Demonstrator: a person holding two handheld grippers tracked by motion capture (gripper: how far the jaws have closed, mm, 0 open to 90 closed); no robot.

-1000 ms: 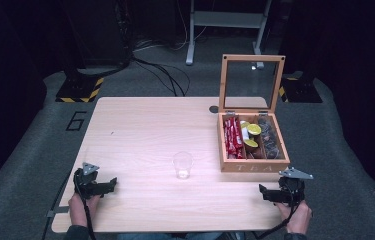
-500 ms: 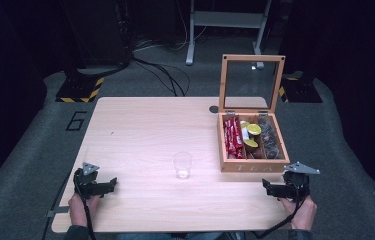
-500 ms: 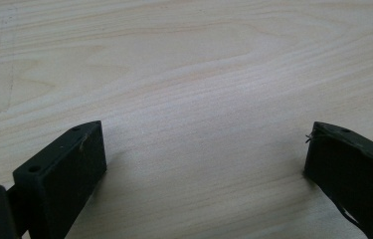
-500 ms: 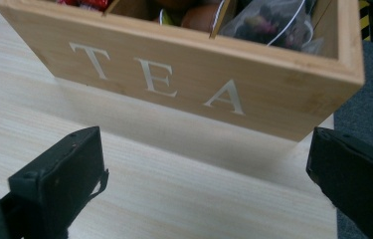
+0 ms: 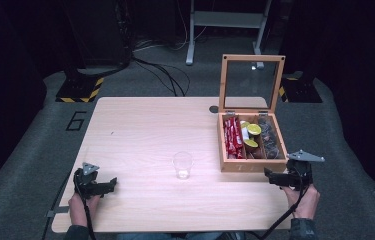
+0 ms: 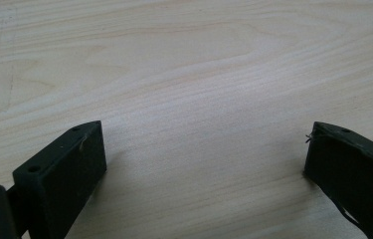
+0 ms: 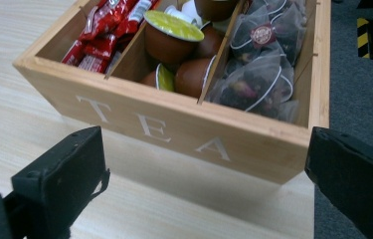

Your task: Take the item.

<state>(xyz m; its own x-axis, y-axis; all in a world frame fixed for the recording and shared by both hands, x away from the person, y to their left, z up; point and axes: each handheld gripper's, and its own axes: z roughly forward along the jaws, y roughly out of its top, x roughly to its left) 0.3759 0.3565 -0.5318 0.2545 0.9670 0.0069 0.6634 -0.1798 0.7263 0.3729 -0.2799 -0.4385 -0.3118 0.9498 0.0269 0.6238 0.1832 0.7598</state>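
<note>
Pale wood grain runs across the tabletop (image 5: 140,130), which stands on grey carpet in a dark room. At its right side sits a wooden tea box (image 5: 250,165) with its glass lid (image 5: 251,83) standing upright; the word TEA is printed on the front wall. Its three compartments hold red sachets (image 7: 105,27), brown capsules with yellow-green lids (image 7: 173,36), and mesh tea bags (image 7: 263,64). The right gripper (image 5: 271,178) hovers just in front of the box's near right corner, fingers spread wide, holding nothing. The left gripper (image 5: 111,183) lies low over the bare near-left tabletop, fingers likewise spread. A clear plastic cup (image 5: 182,164) stands upright between them.
</note>
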